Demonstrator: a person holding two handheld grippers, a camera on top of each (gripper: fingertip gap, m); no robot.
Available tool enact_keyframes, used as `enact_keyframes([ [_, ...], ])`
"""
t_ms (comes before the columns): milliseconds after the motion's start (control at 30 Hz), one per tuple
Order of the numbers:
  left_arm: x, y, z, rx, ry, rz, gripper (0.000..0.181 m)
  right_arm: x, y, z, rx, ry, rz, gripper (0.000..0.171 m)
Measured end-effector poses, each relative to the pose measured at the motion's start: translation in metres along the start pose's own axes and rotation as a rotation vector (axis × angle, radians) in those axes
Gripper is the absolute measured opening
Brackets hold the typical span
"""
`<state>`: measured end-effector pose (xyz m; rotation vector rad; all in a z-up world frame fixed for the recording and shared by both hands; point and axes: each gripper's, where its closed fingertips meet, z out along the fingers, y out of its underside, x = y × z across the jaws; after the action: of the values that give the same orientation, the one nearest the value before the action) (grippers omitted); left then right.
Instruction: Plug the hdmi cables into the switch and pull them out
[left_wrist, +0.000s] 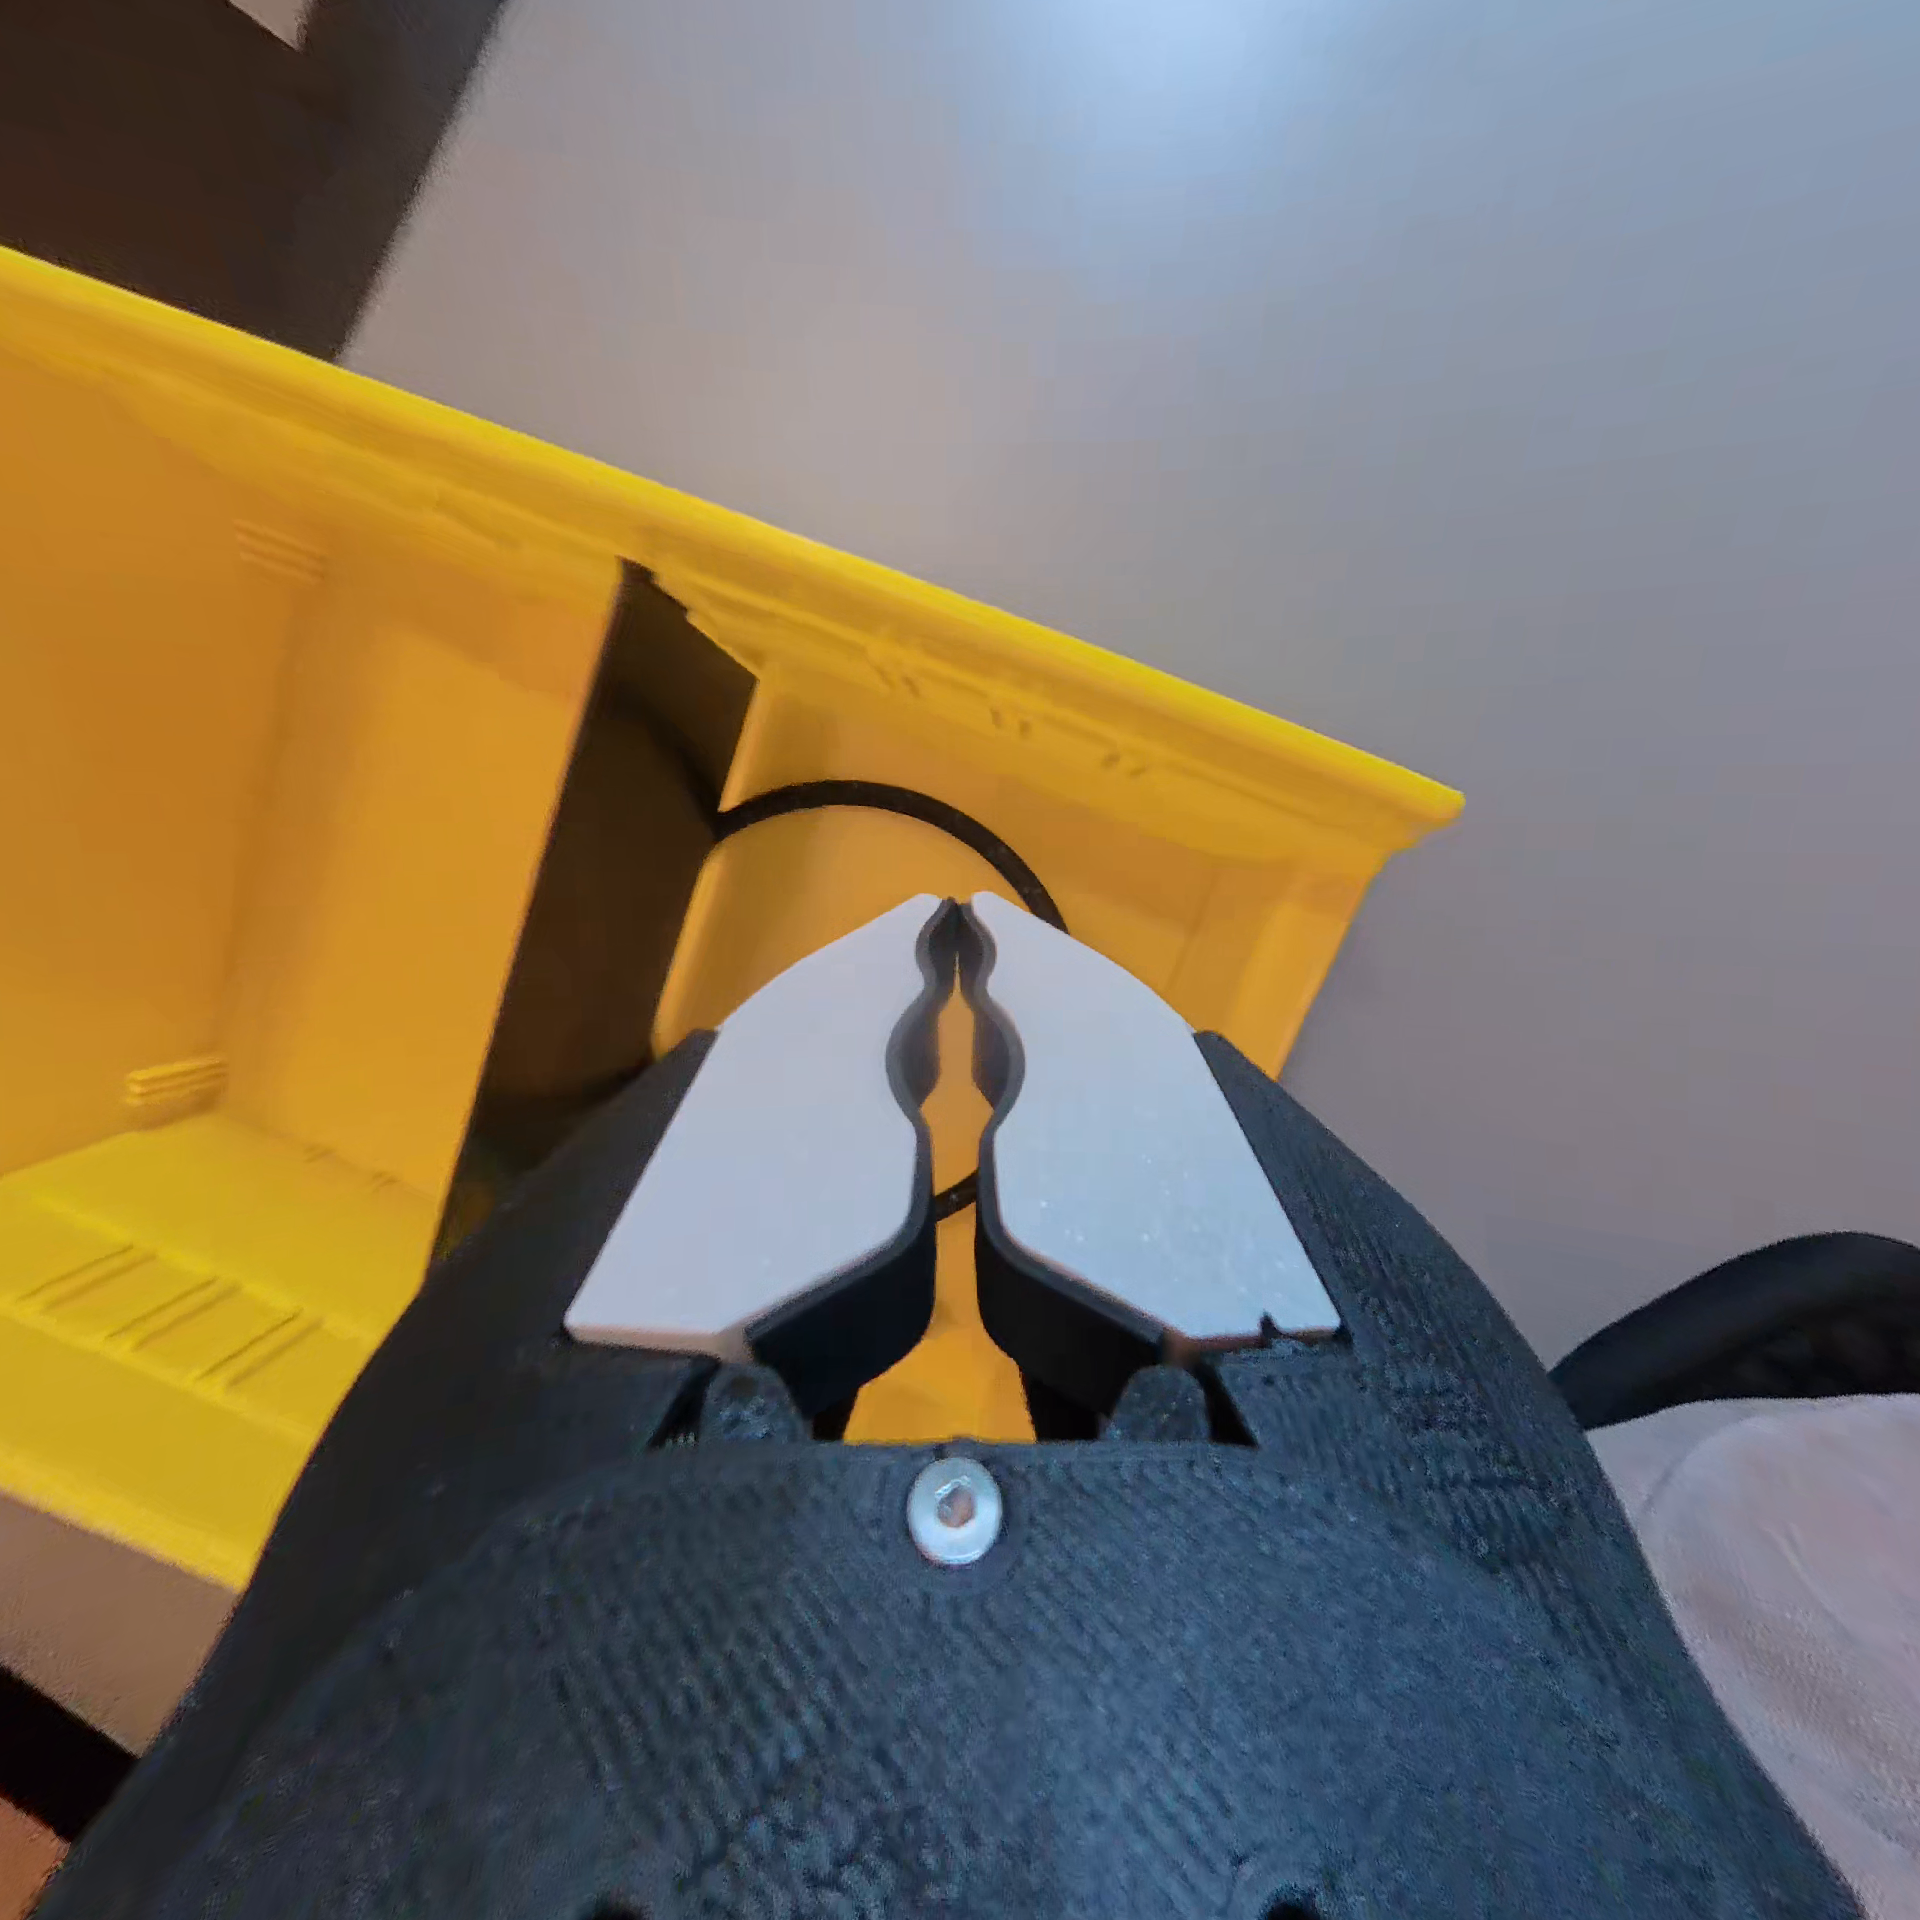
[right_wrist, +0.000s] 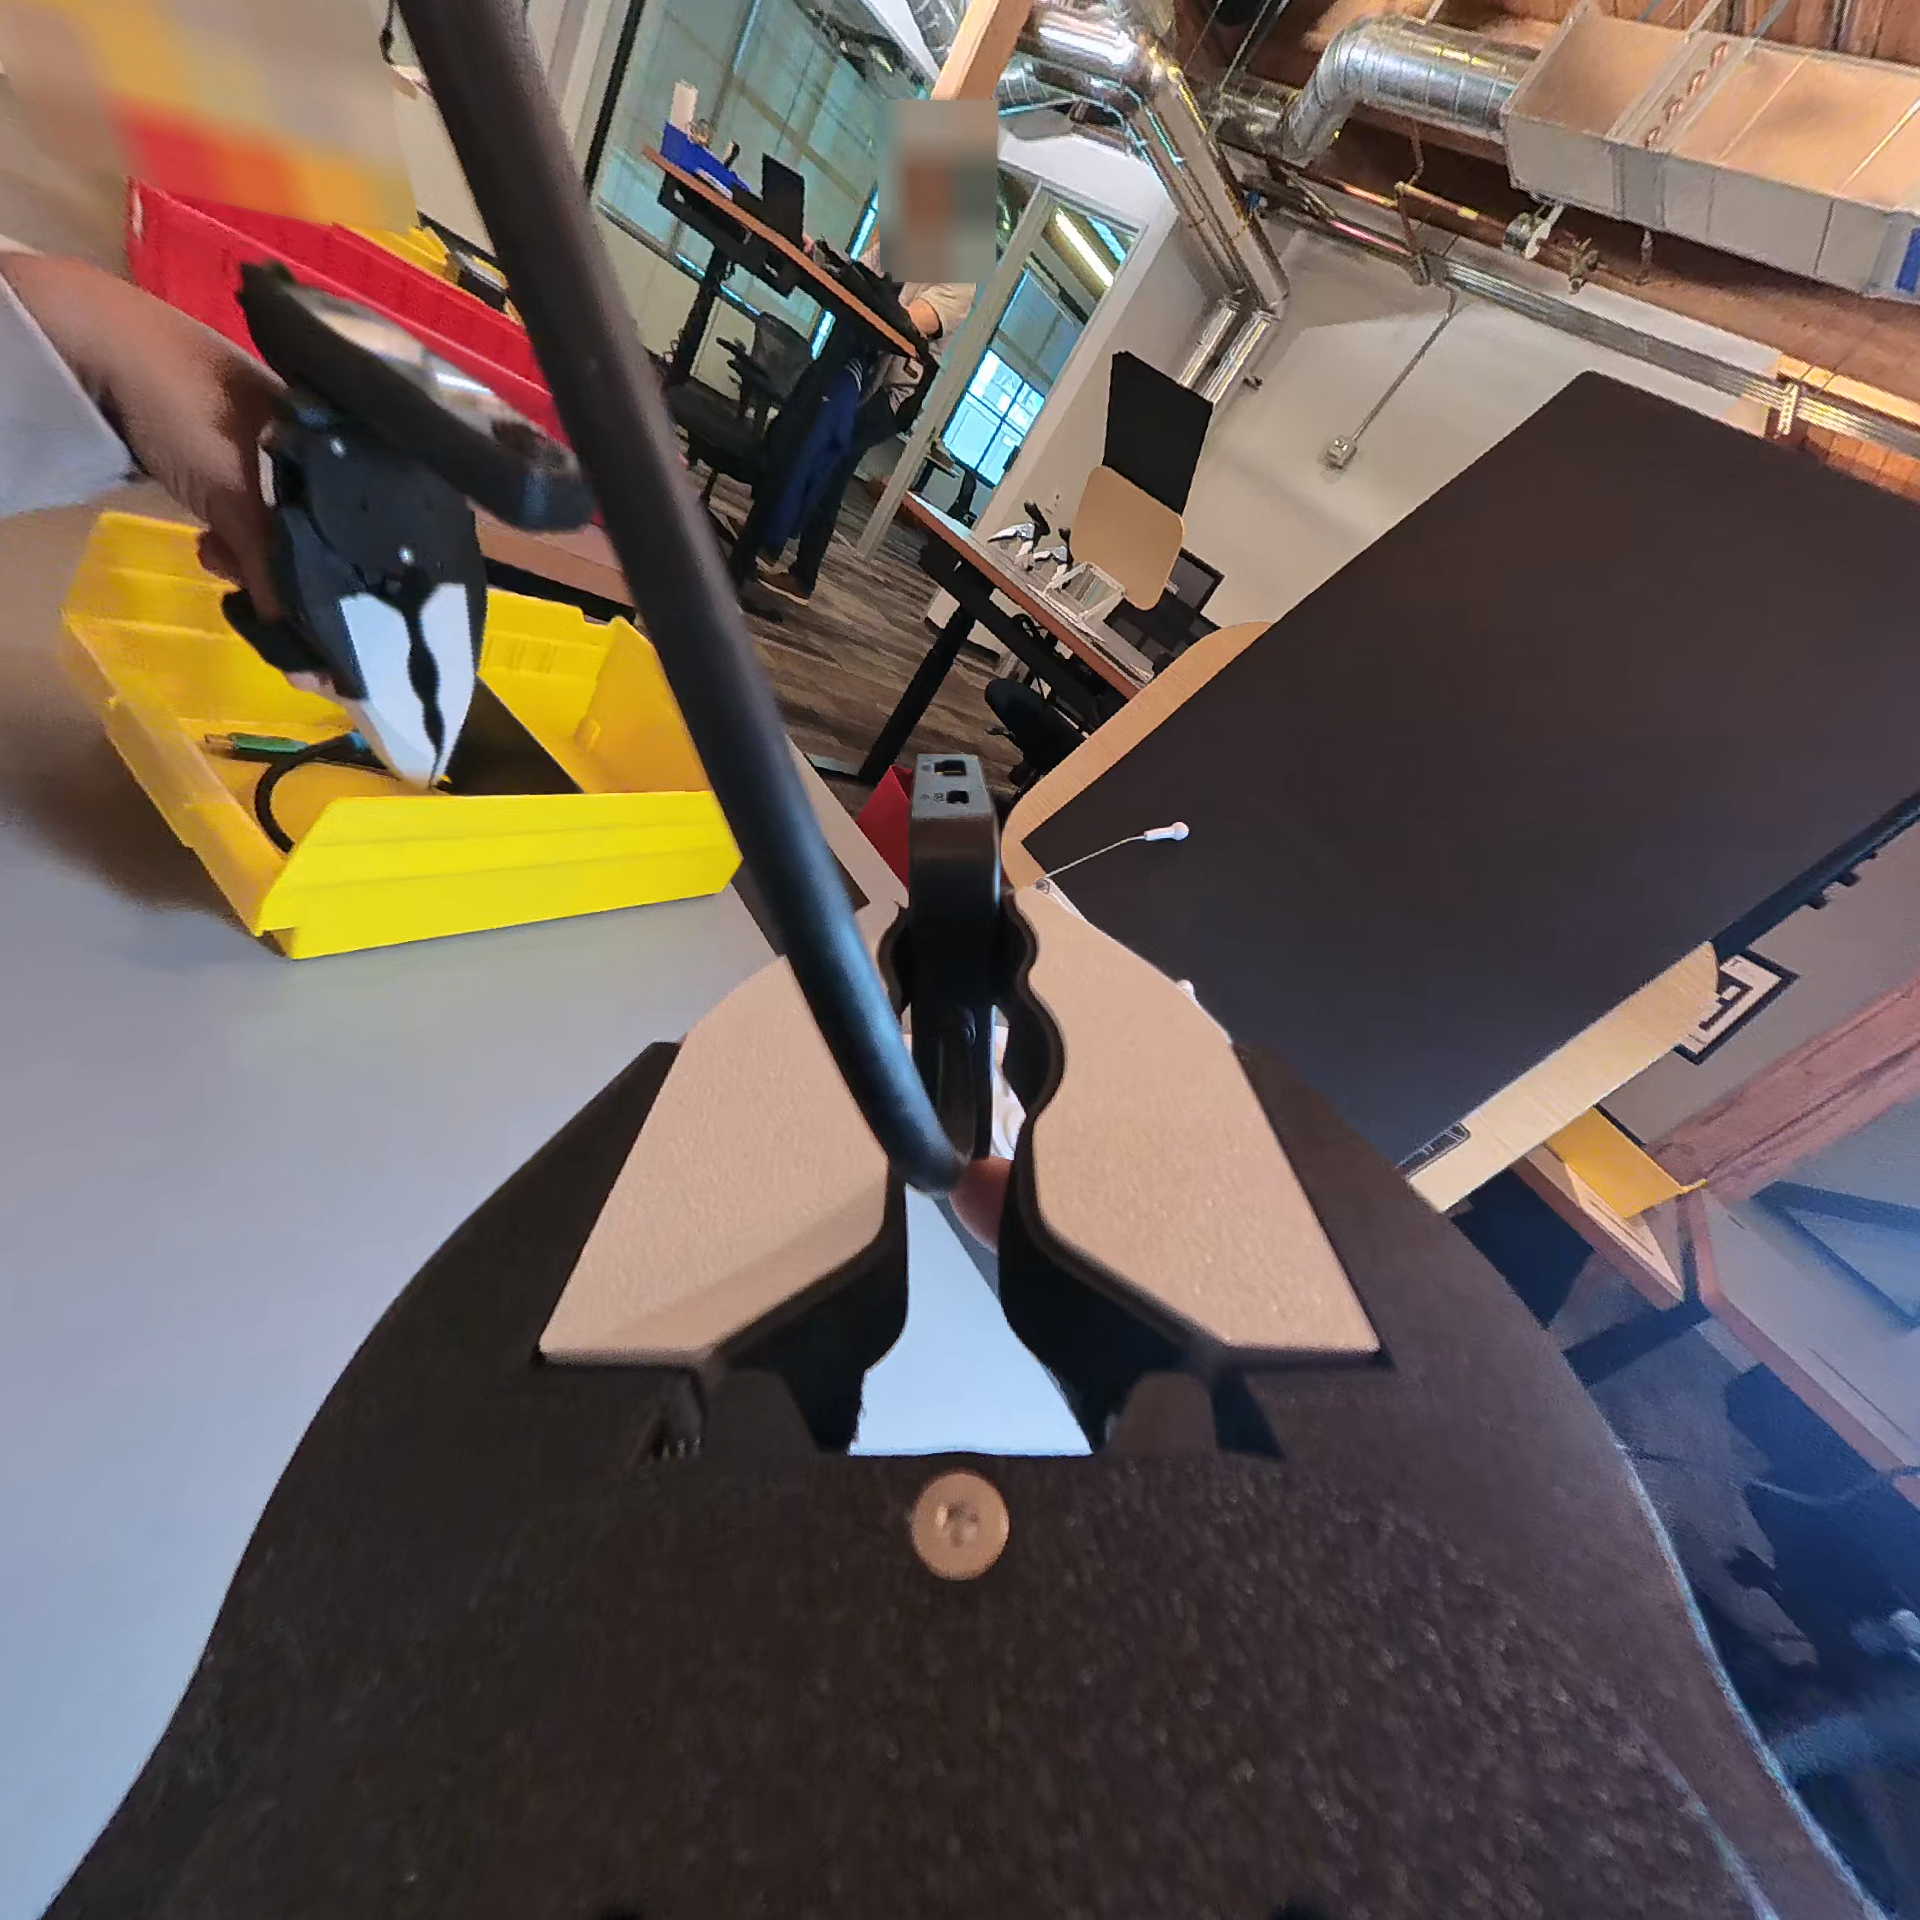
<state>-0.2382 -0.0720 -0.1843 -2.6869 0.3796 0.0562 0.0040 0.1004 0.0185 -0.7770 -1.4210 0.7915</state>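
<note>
Right gripper (right_wrist: 951, 914) clenched on black switch (right_wrist: 948, 831), cable (right_wrist: 665, 582) trailing to 11 o'clock.
Left gripper (right_wrist: 421, 774) pinched together, empty, tips inside yellow bin (right_wrist: 499, 862) at 10 o'clock.

No readable text, labels or numbers anywhere.

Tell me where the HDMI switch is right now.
In the right wrist view, the black switch stands clamped between the right gripper fingers, a thick black cable arcing up on its left.

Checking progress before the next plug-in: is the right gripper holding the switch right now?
Yes. In the right wrist view the right gripper is shut on the black switch, whose ports point away from the camera.
</note>
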Motion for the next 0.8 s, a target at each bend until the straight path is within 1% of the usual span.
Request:
enact_keyframes([
  [33,0.0,0.005,0.008,-0.038,0.009,-0.002,0.0,-0.001,0.0,0.001,-0.001,-0.004,-0.001,0.015],
  [100,-0.005,0.015,0.027,-0.109,0.008,-0.025,0.002,-0.003,0.001,0.002,-0.01,-0.006,-0.014,0.015],
  [133,-0.005,0.018,0.036,-0.132,0.028,-0.048,0.019,-0.003,0.001,0.003,-0.015,-0.004,-0.023,0.015],
  [233,0.003,0.021,0.055,-0.154,0.11,-0.079,0.034,-0.002,0.002,0.002,-0.017,0.001,-0.026,0.015],
  [300,0.009,0.022,0.061,-0.158,0.149,-0.088,0.036,-0.001,0.002,0.001,-0.011,0.002,-0.016,0.015],
  [367,0.009,0.028,0.066,-0.198,0.147,-0.089,0.037,0.0,0.002,0.001,-0.012,0.005,-0.015,0.015],
  [433,0.01,0.025,0.068,-0.193,0.151,-0.089,0.029,0.0,0.001,0.0,-0.012,0.007,-0.02,0.015],
  [467,0.011,0.024,0.069,-0.194,0.158,-0.081,0.019,0.0,0.0,0.0,-0.01,0.009,-0.022,0.015],
  [500,0.012,0.024,0.069,-0.198,0.16,-0.071,0.016,0.0,0.0,-0.001,-0.008,0.008,-0.022,0.015],
  [667,0.009,0.025,0.065,-0.204,0.156,-0.042,0.013,-0.003,0.001,0.002,-0.011,0.002,-0.02,0.015],
  [800,0.005,0.022,0.043,-0.162,0.114,-0.035,0.01,-0.003,0.003,0.003,-0.019,0.002,-0.031,0.015],
])
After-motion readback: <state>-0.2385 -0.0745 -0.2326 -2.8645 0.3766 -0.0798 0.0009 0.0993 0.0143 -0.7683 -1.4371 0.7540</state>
